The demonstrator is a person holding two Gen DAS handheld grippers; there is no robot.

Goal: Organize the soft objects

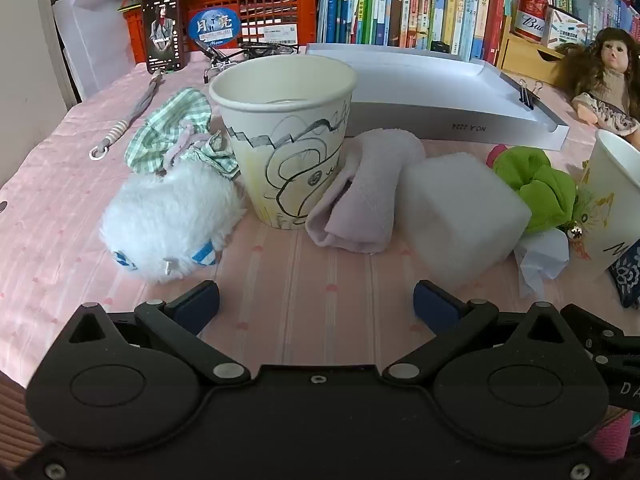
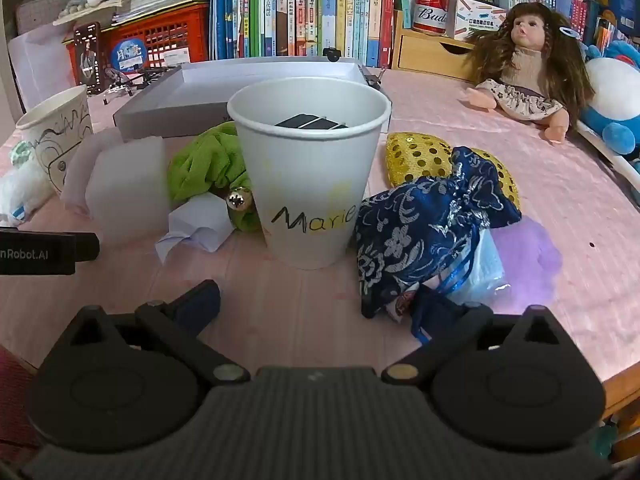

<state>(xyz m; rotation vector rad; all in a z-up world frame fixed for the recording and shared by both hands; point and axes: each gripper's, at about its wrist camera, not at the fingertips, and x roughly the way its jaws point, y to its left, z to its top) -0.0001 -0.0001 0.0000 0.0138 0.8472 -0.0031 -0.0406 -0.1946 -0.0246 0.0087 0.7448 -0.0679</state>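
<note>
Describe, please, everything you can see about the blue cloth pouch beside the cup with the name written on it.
The blue pouch is a soft drawstring bag of shiny dark blue fabric with silver flower patterns. Its neck is gathered shut, and thin blue cords trail from it near a clear plastic bag. It lies slumped on the pink tablecloth, right of the white cup, seemingly against it. It partly covers a gold sequin pouch behind. No gripper holds it.

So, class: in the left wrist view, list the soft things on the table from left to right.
White fluffy toy → pink towel → white foam block → green cloth.
</note>
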